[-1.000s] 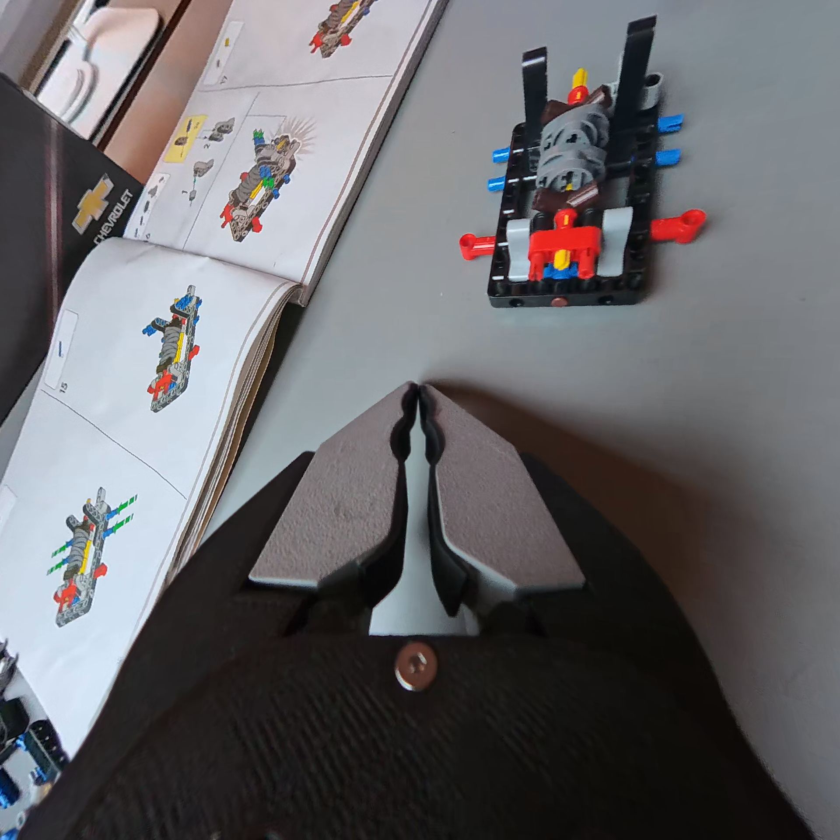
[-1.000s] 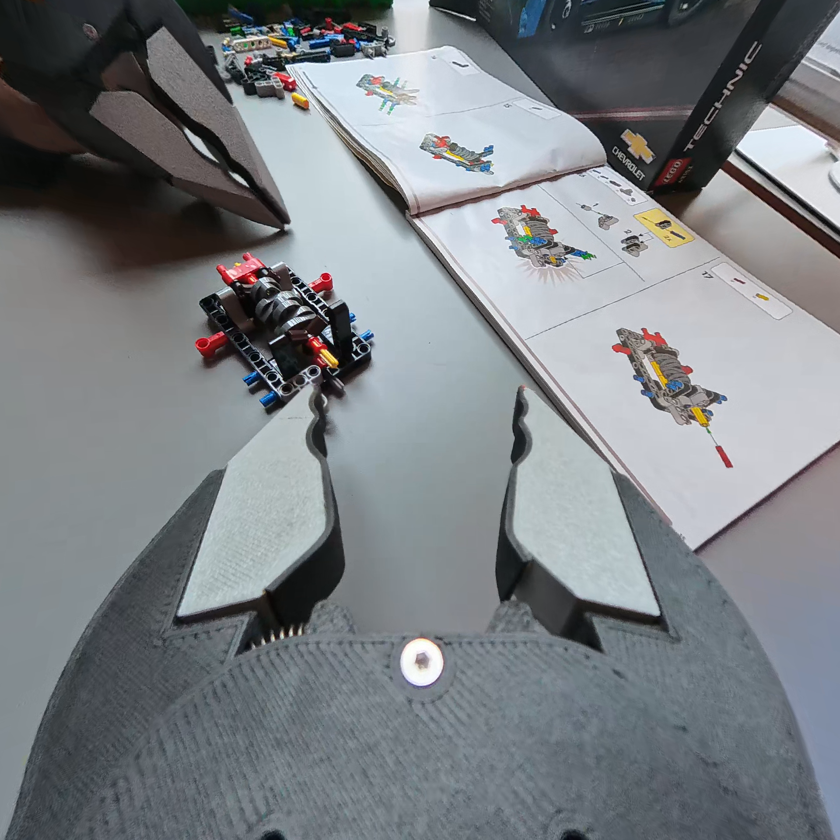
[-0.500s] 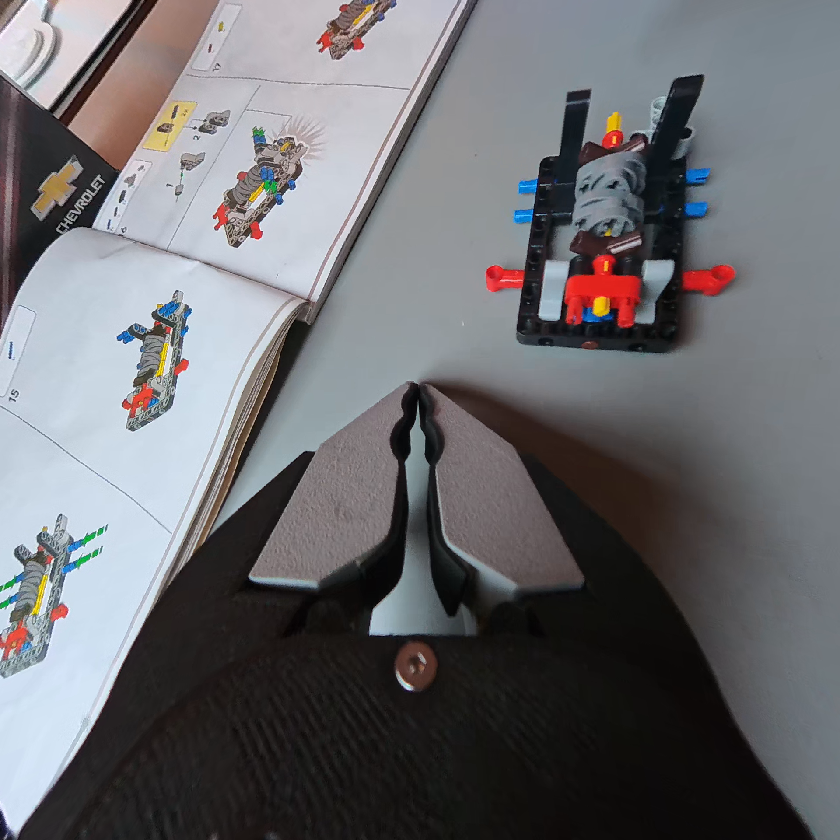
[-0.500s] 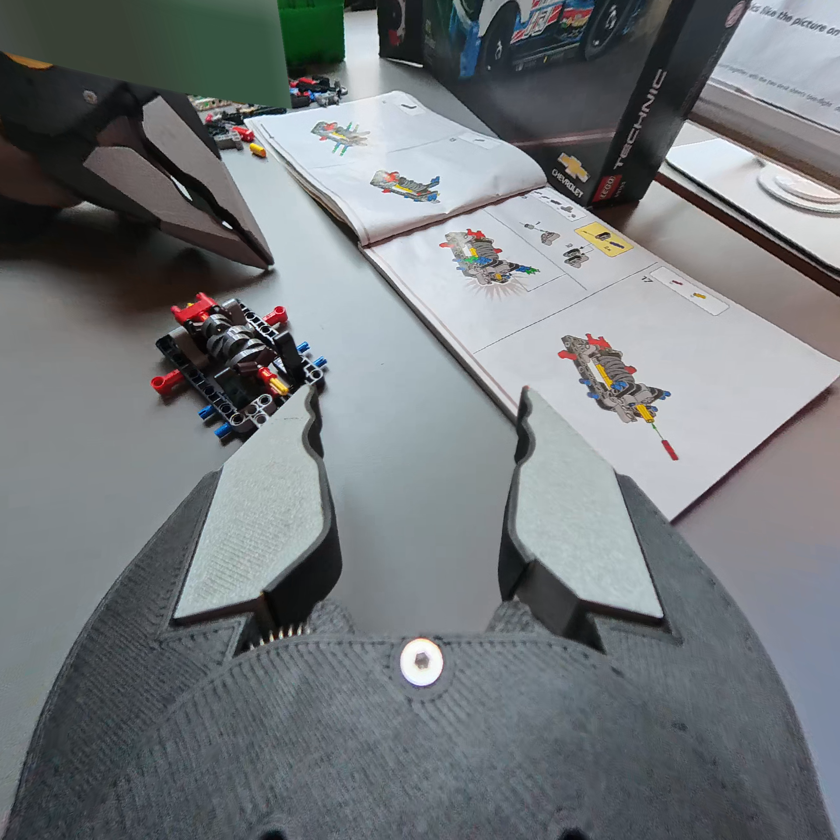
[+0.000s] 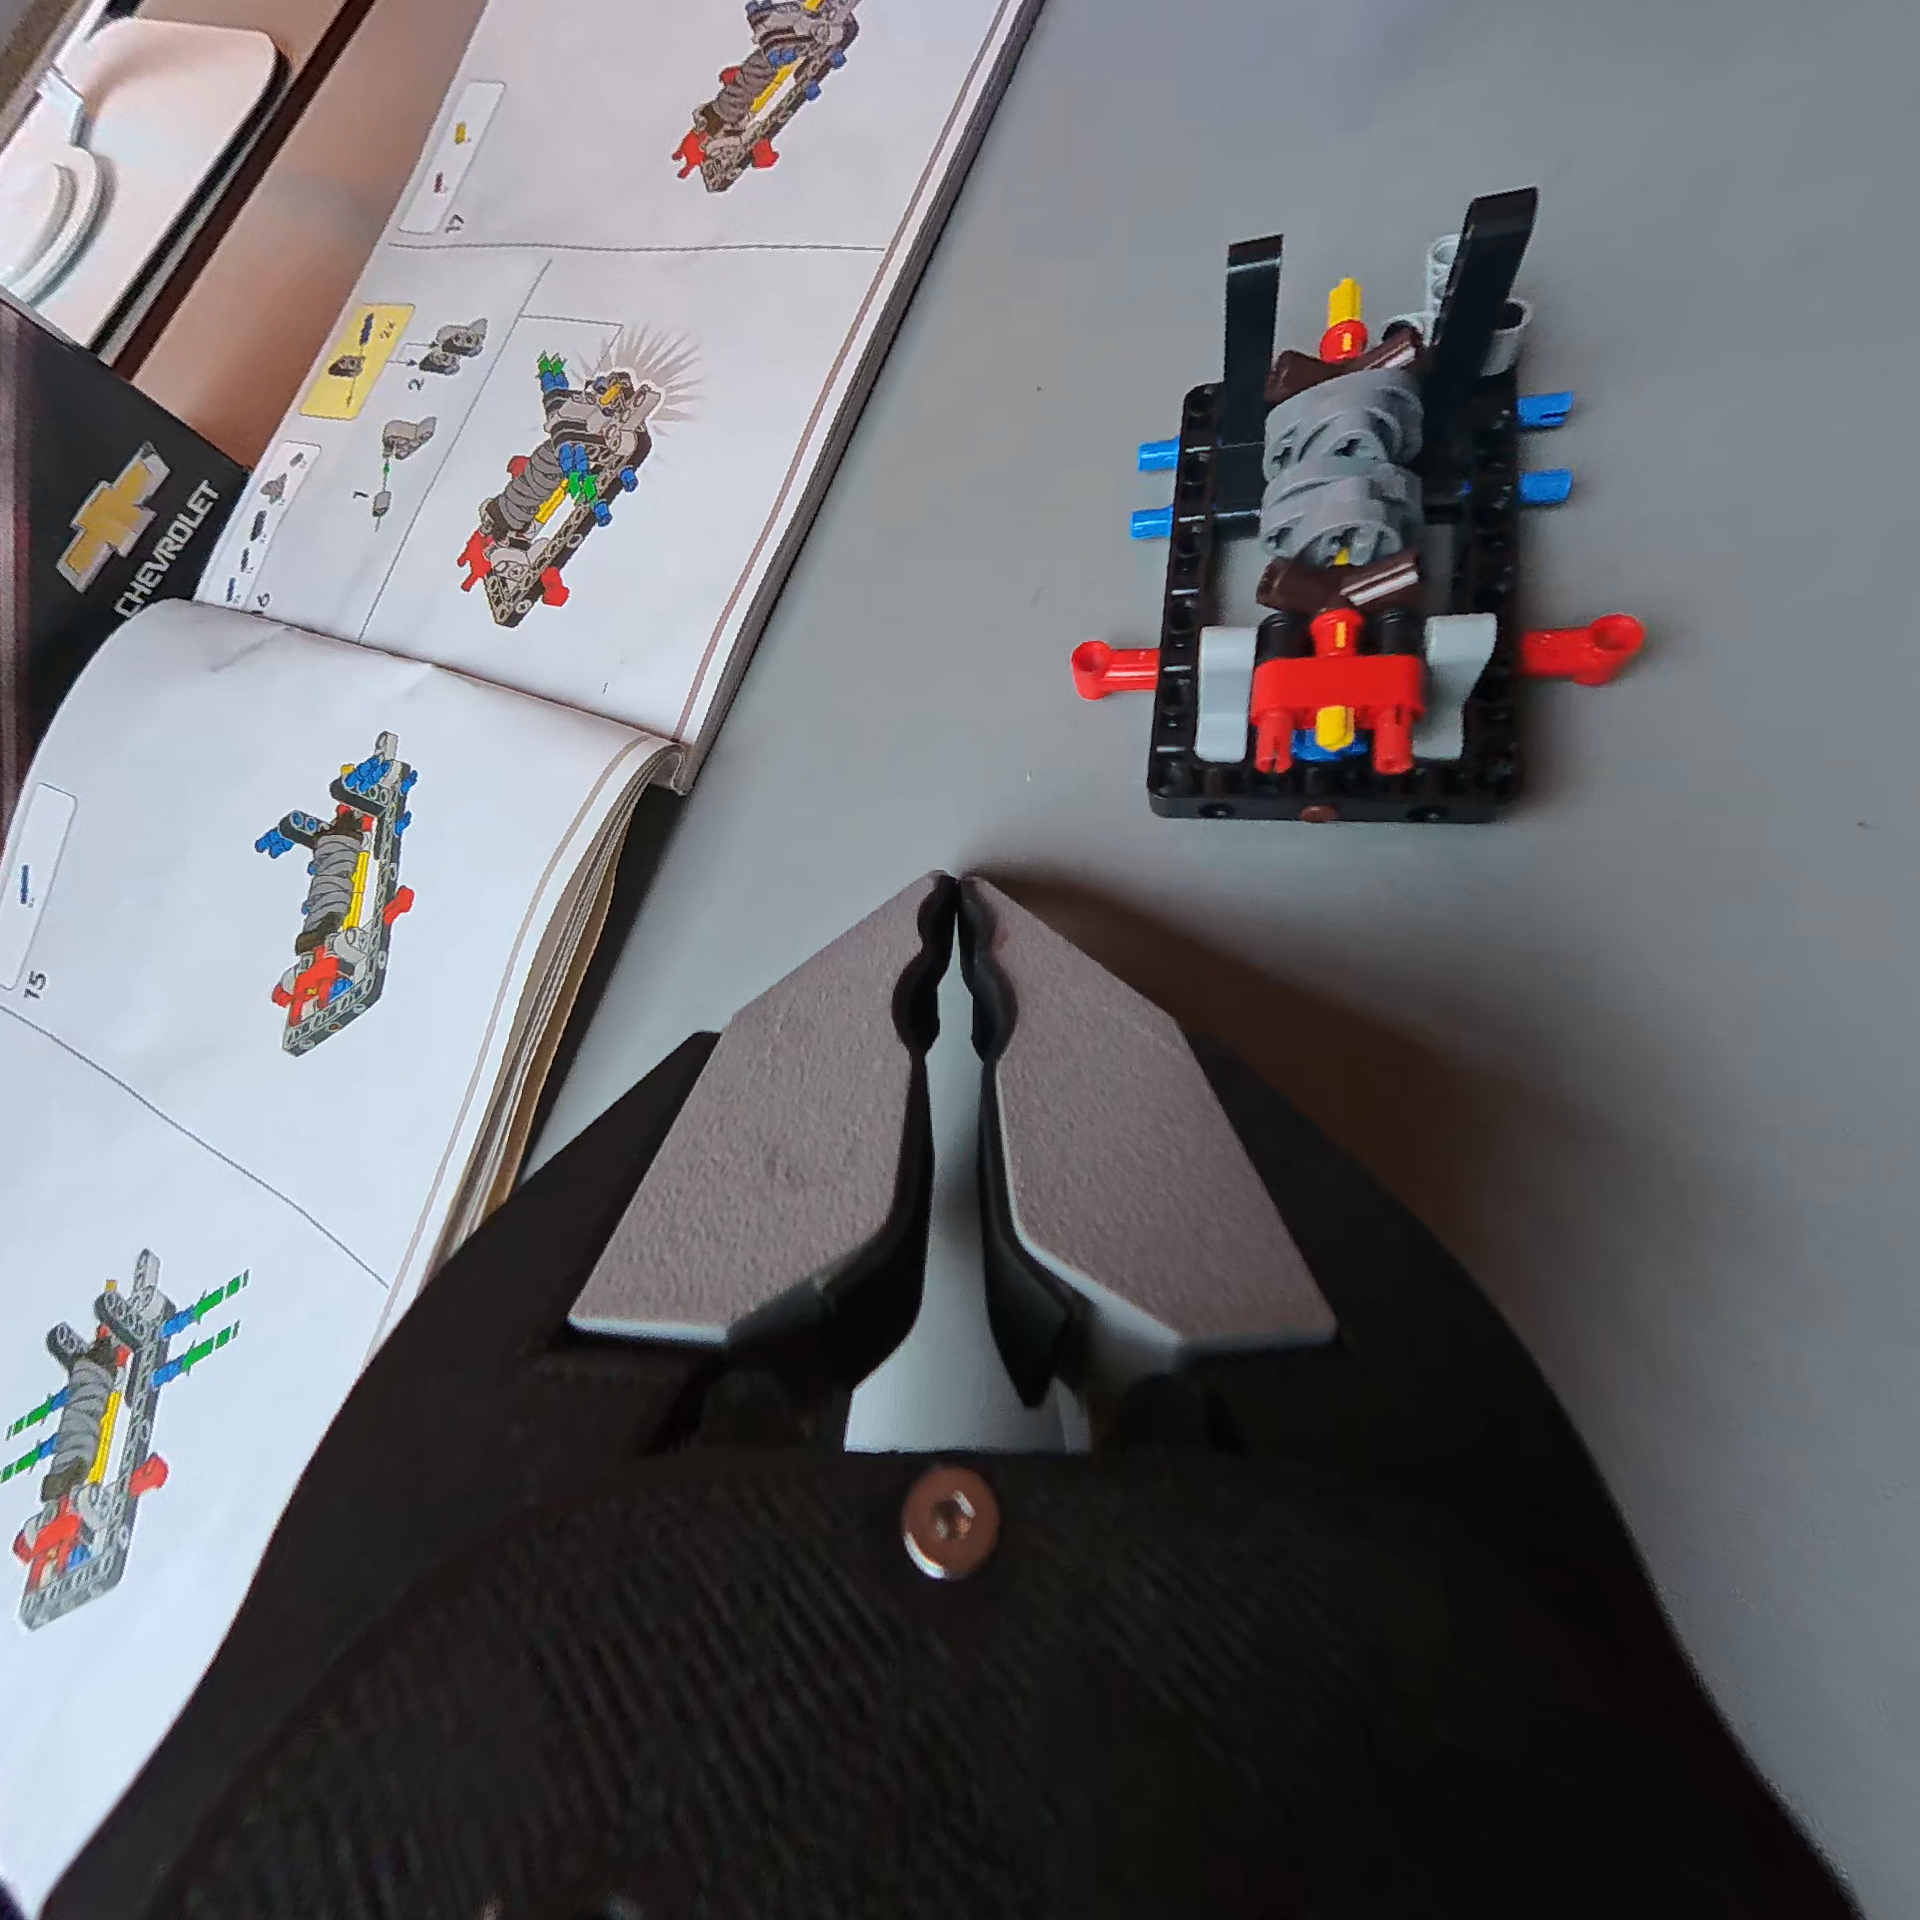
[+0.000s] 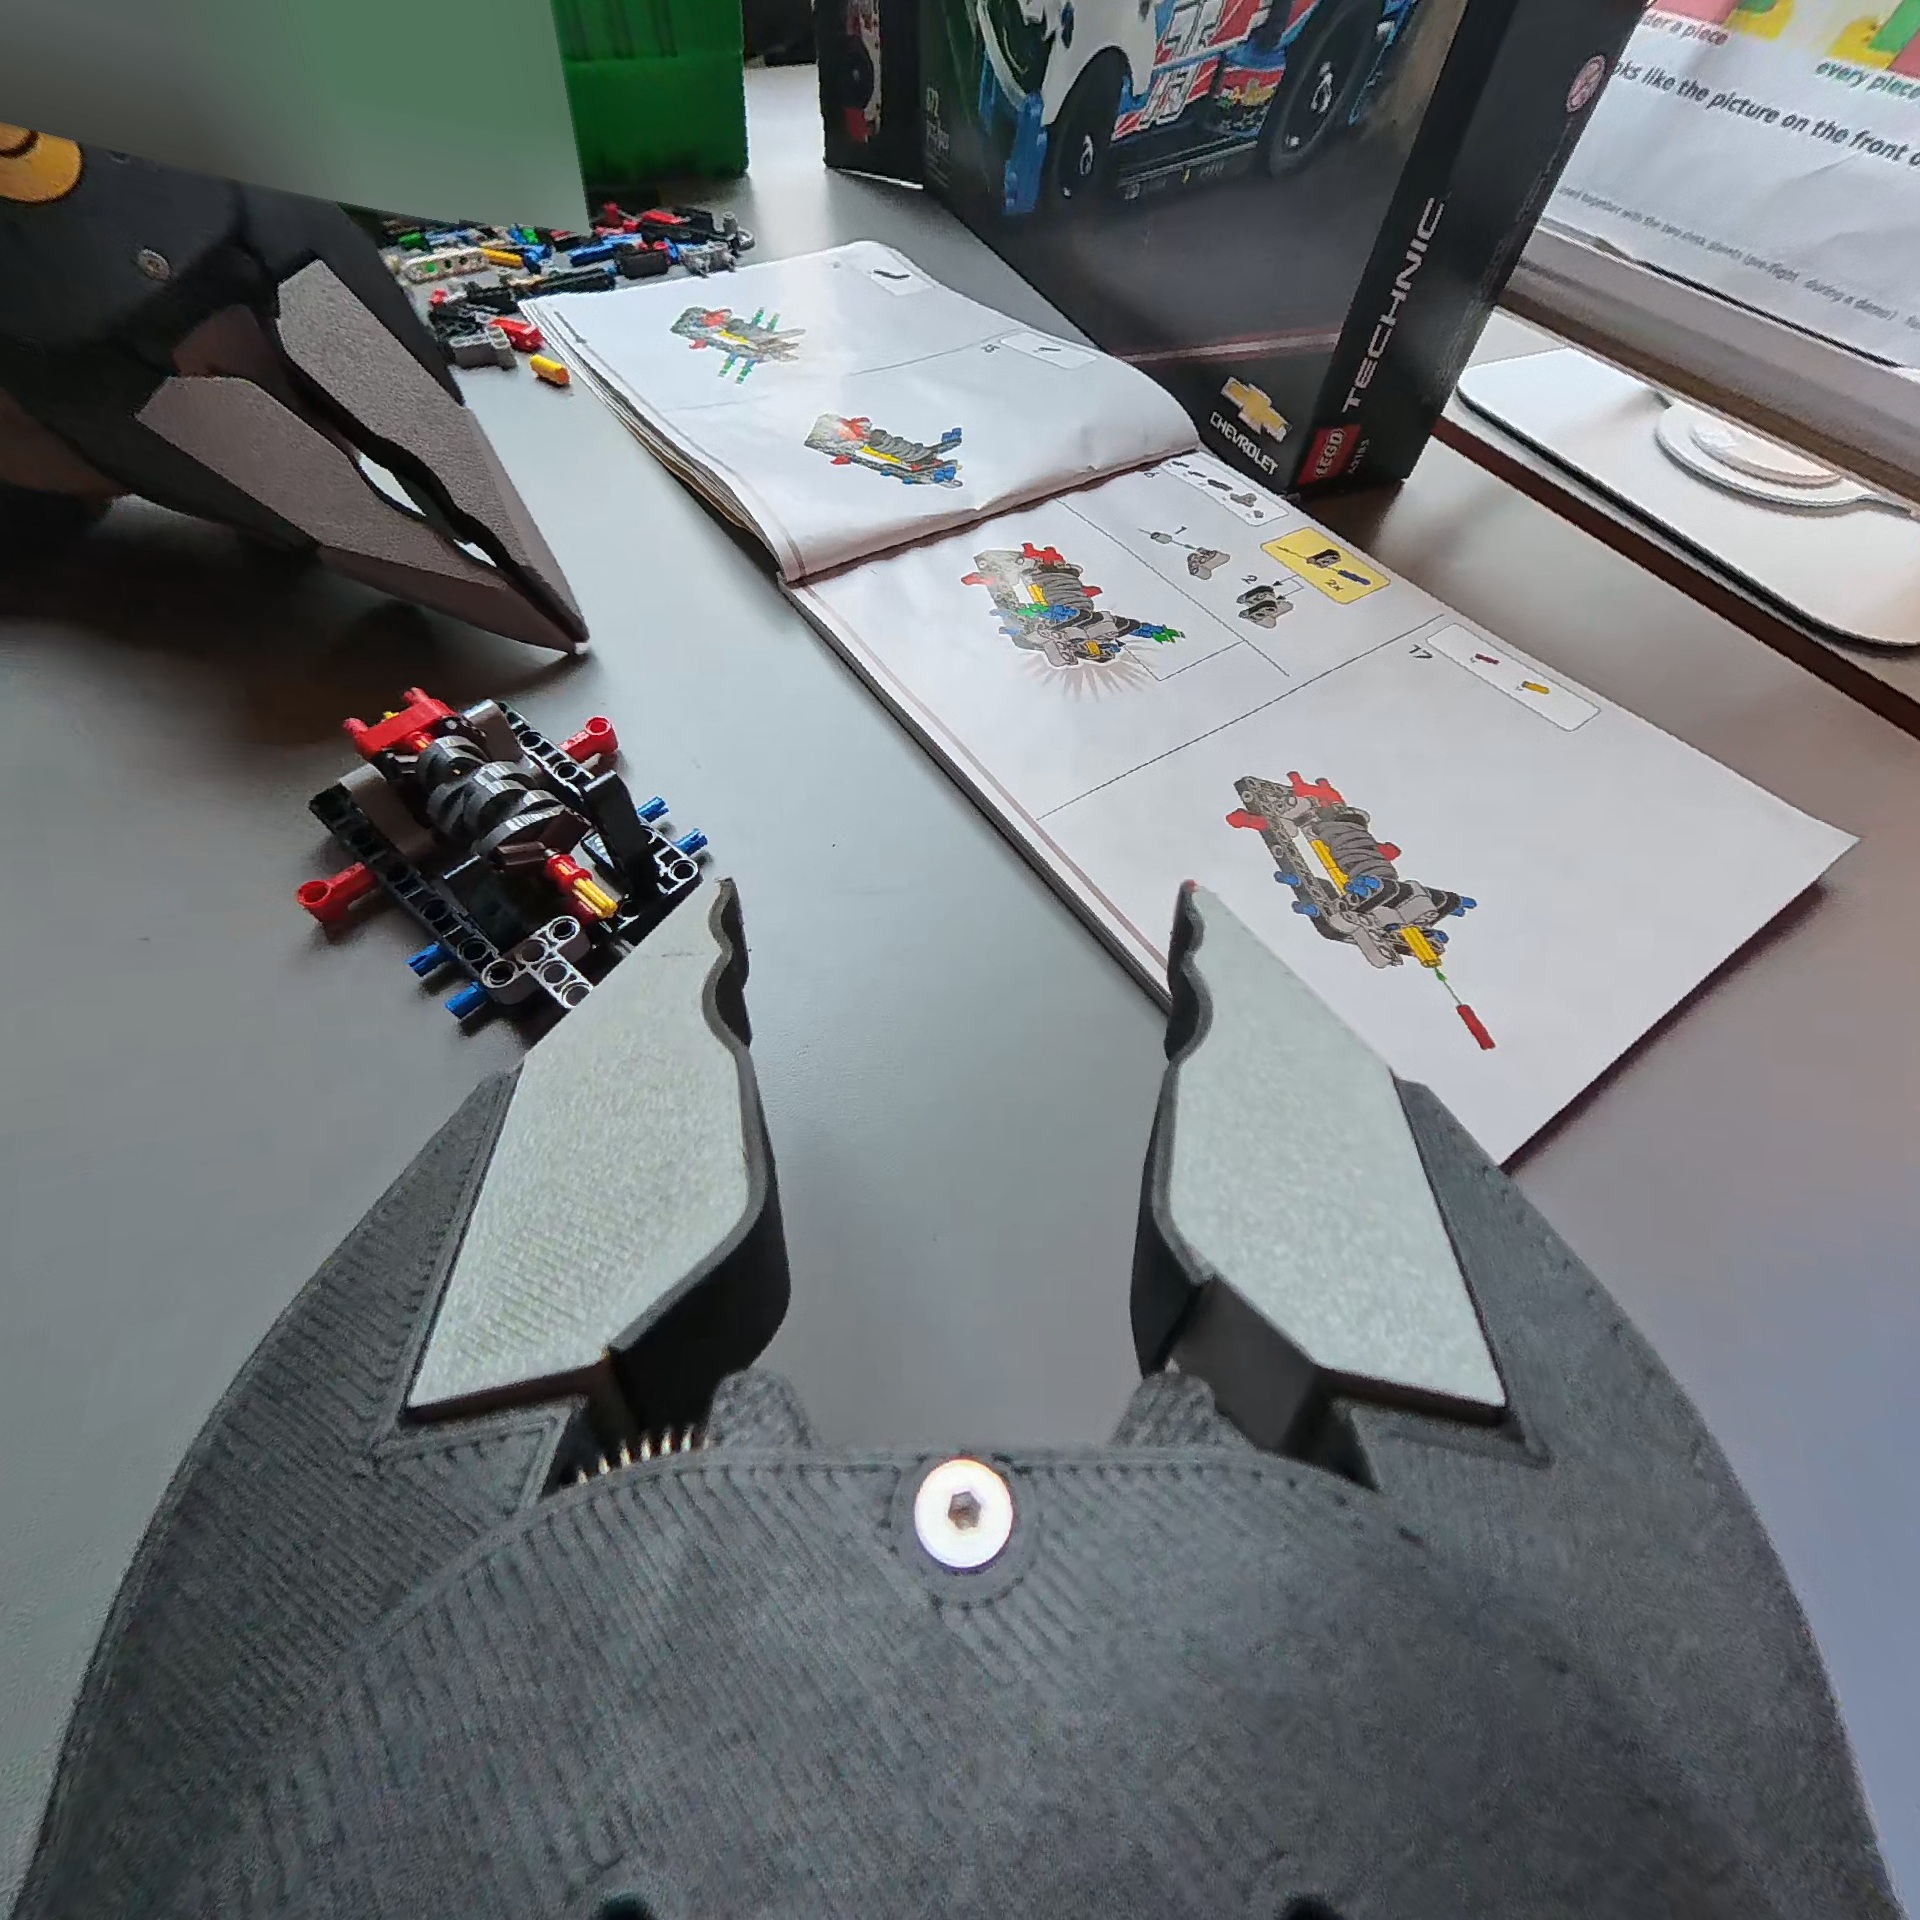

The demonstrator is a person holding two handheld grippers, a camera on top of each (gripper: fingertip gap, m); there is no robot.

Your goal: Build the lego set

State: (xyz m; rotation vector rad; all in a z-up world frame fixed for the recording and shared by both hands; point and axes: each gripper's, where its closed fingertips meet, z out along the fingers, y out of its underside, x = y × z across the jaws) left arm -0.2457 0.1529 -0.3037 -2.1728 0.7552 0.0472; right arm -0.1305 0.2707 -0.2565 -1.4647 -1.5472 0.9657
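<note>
Left tool (image 5: 956, 883): fingers together, empty, tips low over the desk (image 5: 1558, 1143). Lego chassis (image 5: 1340, 582) lies just ahead and right of it, long axis running away. Right tool (image 6: 956, 935): fingers apart, empty; chassis (image 6: 499, 842) ahead-left, just beyond its left fingertip, so the right looks nearer. Loose parts (image 6: 561, 260) far ahead.

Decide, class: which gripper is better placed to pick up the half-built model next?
Probably the right gripper: its jaws stand open and empty, with the half-built model just beyond its left fingertip. The left gripper is shut and empty.
</note>
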